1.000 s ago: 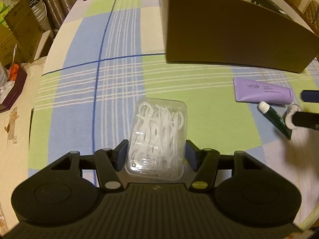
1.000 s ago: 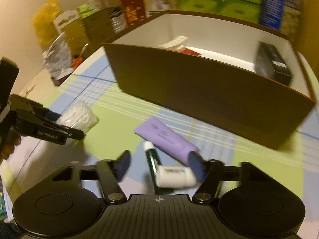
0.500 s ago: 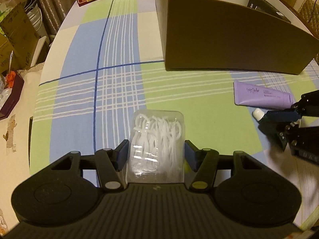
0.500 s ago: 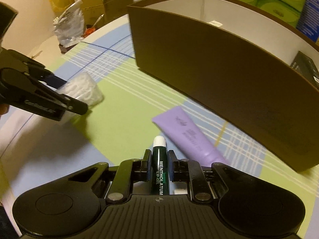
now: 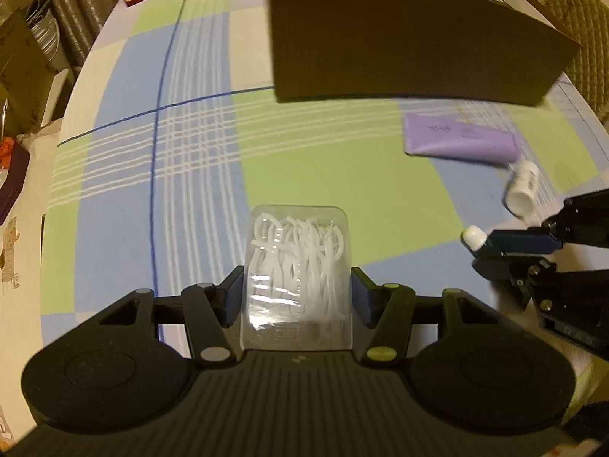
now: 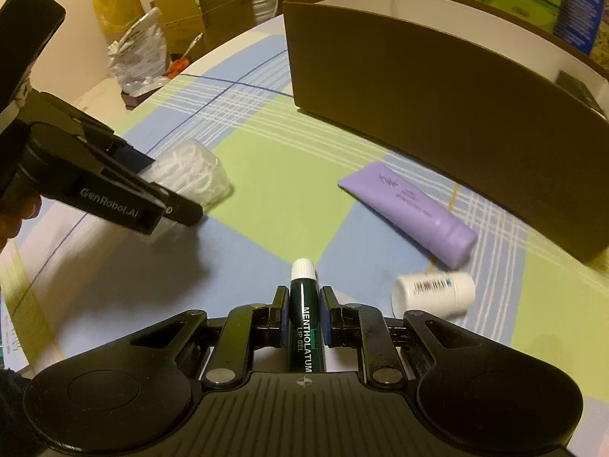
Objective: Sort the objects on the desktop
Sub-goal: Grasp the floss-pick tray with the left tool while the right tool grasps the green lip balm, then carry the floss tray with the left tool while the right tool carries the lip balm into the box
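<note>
Now right gripper [image 6: 303, 318] clamps lip gel tube [image 6: 304, 321], previously loose.

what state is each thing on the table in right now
floss pick box: between left gripper jaws, gripped
lip gel tube: clamped in right gripper
purple tube: lying flat, capped
white bottle: on its side
brown box: open-topped

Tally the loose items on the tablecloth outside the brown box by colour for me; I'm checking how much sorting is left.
Clear: 1, the floss pick case between the left gripper's pads.
Dark green: 1, the lip gel tube in the right gripper.
Purple: 1, the cream tube.
White: 1, the small bottle.
Total: 4
</note>
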The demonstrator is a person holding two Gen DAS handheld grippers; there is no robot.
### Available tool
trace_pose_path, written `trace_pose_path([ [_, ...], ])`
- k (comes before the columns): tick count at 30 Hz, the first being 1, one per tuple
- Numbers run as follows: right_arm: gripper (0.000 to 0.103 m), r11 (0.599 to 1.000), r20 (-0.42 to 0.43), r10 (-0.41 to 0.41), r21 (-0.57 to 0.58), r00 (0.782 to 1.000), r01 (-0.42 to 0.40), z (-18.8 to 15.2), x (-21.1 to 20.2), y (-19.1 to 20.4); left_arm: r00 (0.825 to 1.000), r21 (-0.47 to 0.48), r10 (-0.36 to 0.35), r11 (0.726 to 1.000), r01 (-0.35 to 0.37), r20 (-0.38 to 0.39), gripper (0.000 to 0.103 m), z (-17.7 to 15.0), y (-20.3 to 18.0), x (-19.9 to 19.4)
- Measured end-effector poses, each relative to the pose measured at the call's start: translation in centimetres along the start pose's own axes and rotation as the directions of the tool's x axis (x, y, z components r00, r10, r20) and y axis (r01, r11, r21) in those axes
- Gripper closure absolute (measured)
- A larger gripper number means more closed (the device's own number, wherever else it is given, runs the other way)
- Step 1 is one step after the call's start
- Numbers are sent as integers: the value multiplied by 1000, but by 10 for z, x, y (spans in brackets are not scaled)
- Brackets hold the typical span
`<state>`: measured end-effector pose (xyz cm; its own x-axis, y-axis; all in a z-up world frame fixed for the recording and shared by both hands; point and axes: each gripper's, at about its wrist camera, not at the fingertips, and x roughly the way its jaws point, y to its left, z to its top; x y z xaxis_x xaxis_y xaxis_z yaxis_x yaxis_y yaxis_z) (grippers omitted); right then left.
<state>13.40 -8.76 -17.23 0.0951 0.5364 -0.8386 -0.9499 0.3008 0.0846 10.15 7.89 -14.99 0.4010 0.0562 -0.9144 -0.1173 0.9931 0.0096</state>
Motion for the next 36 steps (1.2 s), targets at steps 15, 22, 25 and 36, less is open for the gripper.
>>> trace_pose_path([
  [15, 90, 999, -3, -30, -13, 1000, 30, -5, -3, 3, 1000, 25, 18, 1000, -19, 25, 50, 4, -9, 4],
  [22, 90, 1000, -11, -19, 12, 1000, 19, -9, -6, 2, 1000, 20, 11, 1000, -11, 18, 51, -3, -11, 0],
  [25, 90, 999, -14, -13, 32, 1000, 14, -12, -9, 1, 1000, 23, 7, 1000, -8, 12, 51, -6, -12, -3],
  [36, 90, 989, 14, 1, 149, 1000, -3, -21, -32, -10, 999, 4, -15, 1000, 15, 44, 51, -14, -15, -32],
])
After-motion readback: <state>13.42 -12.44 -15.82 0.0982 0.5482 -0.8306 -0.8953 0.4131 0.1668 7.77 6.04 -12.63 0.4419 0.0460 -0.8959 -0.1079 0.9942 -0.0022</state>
